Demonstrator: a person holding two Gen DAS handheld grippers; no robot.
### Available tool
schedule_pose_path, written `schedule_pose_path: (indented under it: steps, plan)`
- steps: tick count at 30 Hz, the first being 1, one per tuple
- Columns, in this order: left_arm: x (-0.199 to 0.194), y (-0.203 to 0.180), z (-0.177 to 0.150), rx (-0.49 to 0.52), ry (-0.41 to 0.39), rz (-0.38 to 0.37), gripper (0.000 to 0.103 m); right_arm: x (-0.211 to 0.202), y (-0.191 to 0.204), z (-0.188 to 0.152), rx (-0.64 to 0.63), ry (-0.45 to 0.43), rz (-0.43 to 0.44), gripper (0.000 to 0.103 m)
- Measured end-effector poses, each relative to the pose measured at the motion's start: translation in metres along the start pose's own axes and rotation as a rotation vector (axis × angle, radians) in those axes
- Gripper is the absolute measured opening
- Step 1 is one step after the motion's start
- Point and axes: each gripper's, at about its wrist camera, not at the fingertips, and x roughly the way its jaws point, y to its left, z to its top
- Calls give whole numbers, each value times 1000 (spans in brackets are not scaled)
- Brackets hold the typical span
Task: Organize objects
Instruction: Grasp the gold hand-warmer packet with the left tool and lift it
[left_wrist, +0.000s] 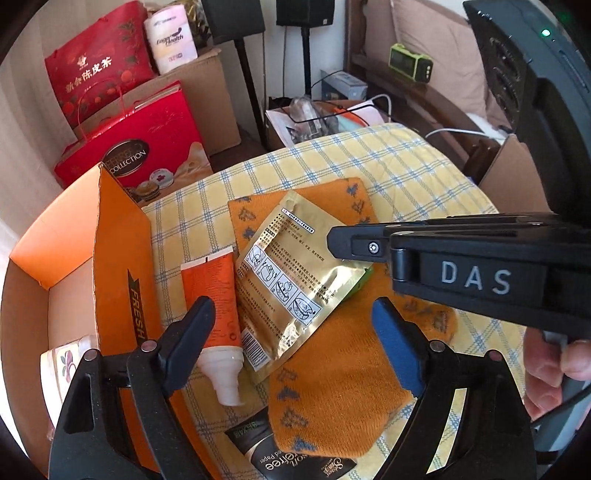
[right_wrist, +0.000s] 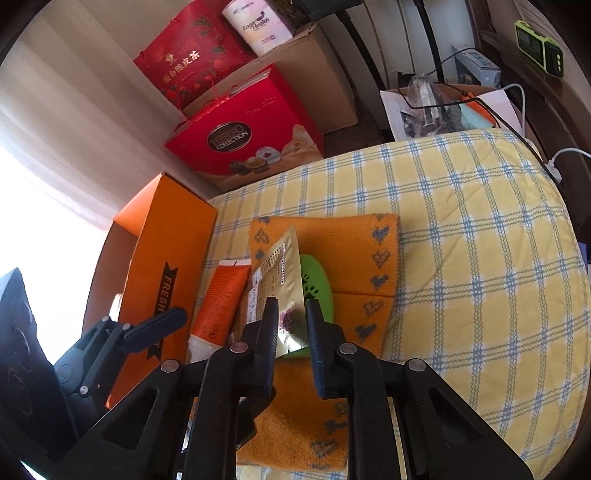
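The right gripper (right_wrist: 291, 325) pinches the gold sachet (right_wrist: 284, 284) by its near edge, fingers (right_wrist: 269, 332) closed on it, tilting it up off the green disc (right_wrist: 317, 284), likely to move it; the left gripper (left_wrist: 291, 332) hangs with fingers (left_wrist: 192, 328) spread wide and empty over the orange tube (left_wrist: 218, 295), probably its next pick; both lie on an orange knit cloth (left_wrist: 332, 387) on the checked bed (right_wrist: 480, 258); beyond, left, the orange box (right_wrist: 166, 251) stands open, the likely destination.
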Motion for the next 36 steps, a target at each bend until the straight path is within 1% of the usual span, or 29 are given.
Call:
schedule_pose_path:
  steps: [3,8,10,11,13,14,15,16,17,18,19,20,23,26,29,31,32,34,36]
  plan:
    - [1,0,1,3,-4,-2,84,-1,-3,1,29,-1,50,11]
    - [7,-1,1,5,-4,0,84,-3,-4,1,63,-1,111,9]
    - [9,0,1,-1,-4,4,84,-3,-6,0,96,7,154,8]
    - [9,1,1,-3,-5,9,82,-3,-7,0,111,9,175,7]
    - [10,1,2,-3,-9,16,76,-4,-8,0,141,15,223,7]
    - [10,1,3,-1,-10,20,71,-4,-9,-1,154,17,245,6]
    - [10,1,3,5,-10,28,63,-5,-9,-1,165,19,265,6]
    - [10,1,4,7,-12,34,58,-6,-10,-1,172,20,278,6]
    - [10,2,4,4,-13,38,49,-6,-9,-1,175,21,284,6]
    - [10,3,4,-2,-14,37,41,-7,-8,-1,177,23,289,6]
    - [9,4,4,-12,-17,24,38,-7,-7,-1,178,24,295,6]
    - [8,5,4,-18,-19,7,30,-8,-6,-1,178,23,298,6]
    - [1,3,4,-11,-43,22,20,-11,-2,0,165,18,292,7]
    - [-6,4,5,-16,-61,10,16,-18,3,0,141,4,289,11]
    - [-17,9,7,-40,-92,1,11,-31,4,0,135,-31,288,16]
    - [-28,15,10,-59,-119,-10,8,-43,5,-1,113,-65,258,17]
    - [-34,19,11,-73,-132,-23,7,-47,6,-1,97,-77,235,19]
    - [-44,26,14,-103,-149,-59,6,-54,8,-4,50,-91,161,20]
    - [-53,34,16,-139,-161,-107,6,-57,10,-7,9,-93,115,20]
